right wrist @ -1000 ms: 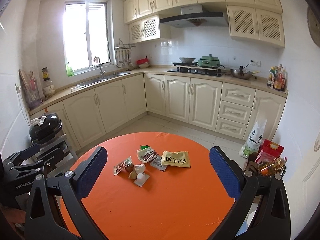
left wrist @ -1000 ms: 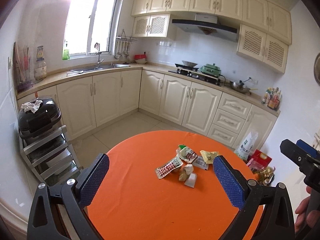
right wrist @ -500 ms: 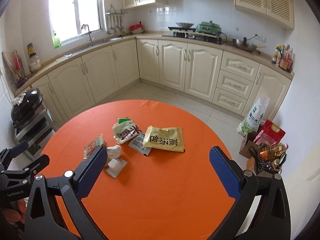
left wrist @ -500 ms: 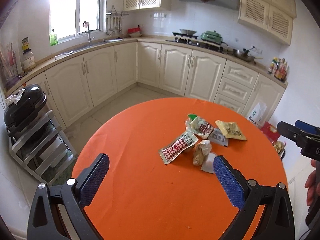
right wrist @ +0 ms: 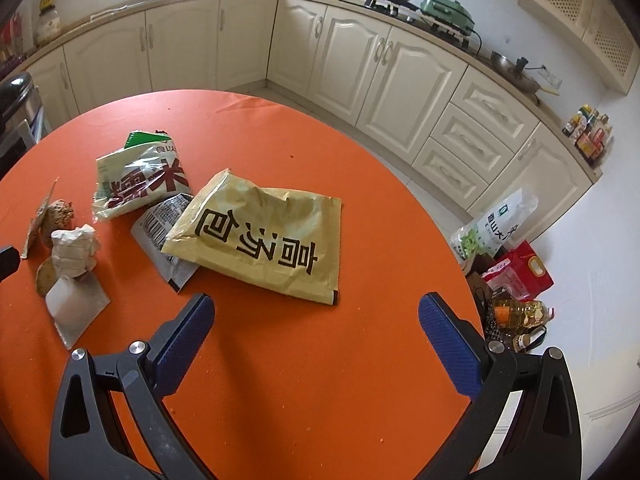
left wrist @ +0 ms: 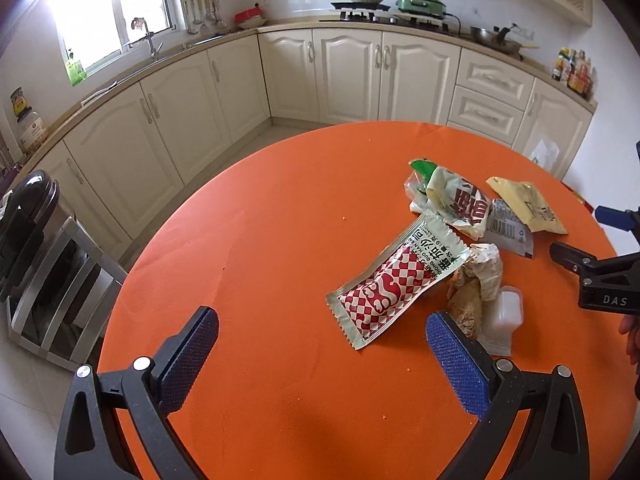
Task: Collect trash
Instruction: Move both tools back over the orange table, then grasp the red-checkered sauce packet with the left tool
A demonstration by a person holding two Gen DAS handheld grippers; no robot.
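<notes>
Hovering with its jaws spread wide and nothing between them, the left gripper [left wrist: 320, 344] sits low over the orange table [left wrist: 256, 240], and just beyond its right pad lies the red-checked sachet [left wrist: 396, 280], the landmark for everything else. The right gripper [right wrist: 316, 332] is likewise wide open and empty, with the yellow packet [right wrist: 264, 236] flat on the table just ahead of it. Touching the sachet's right edge is a crumpled brown-and-white wrapper [left wrist: 478, 280] with a small clear plastic cup [left wrist: 505, 312] against it; behind the sachet sits the white rice bag with a green top [left wrist: 452, 200], a grey barcode sachet [left wrist: 510, 230] beside that, and the yellow packet farthest from it. No bin shows in either view, so I cannot tell where the trash is meant to go. The step in hand looks like a first pick, and it would go best by taking flat packets at a raised or curled edge, not pressing down on the face. The sachet's near corner lifts slightly, which should give the left pads a bite. Loose crumbs near the wrapper may scatter if it is squeezed hard.
</notes>
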